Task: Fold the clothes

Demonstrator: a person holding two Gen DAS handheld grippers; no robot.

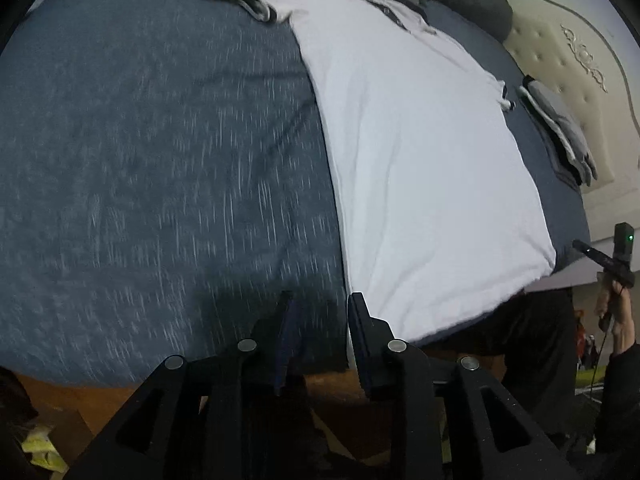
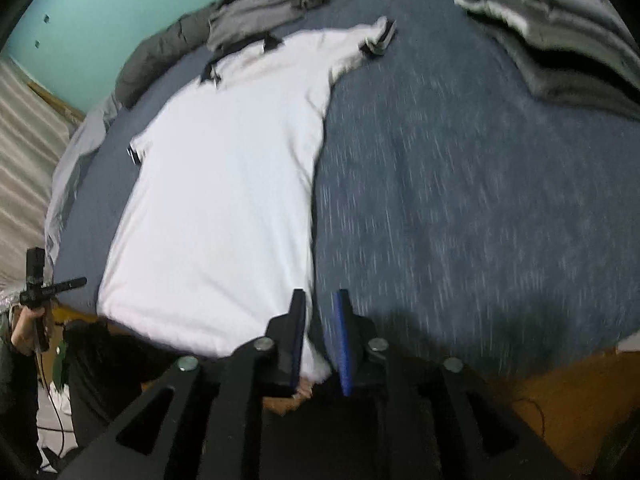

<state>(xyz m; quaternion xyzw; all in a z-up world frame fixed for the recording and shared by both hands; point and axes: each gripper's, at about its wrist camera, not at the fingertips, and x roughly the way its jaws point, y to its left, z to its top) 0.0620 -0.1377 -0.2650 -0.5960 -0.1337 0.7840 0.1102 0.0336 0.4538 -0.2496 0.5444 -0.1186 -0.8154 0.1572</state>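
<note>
A white polo shirt [image 1: 420,160] with a dark collar lies spread flat, front up, on the blue bed sheet [image 1: 160,160]. Its hem is at the near bed edge and its collar is far away. My left gripper [image 1: 320,312] hovers open at the shirt's lower left hem corner, with only sheet showing between its fingers. In the right wrist view the shirt [image 2: 224,200] fills the left half. My right gripper [image 2: 320,308] stands open over the lower right hem corner. A bit of white cloth lies low between its jaws, and the pads do not press on it.
A stack of folded grey clothes [image 1: 560,132] sits by the cream headboard [image 1: 580,60]. Loose grey garments [image 2: 540,32] lie at the sheet's far right, with more [image 2: 256,16] beyond the collar. A hand holding a black device [image 1: 608,268] shows past the hem. Brown floor lies below the bed edge.
</note>
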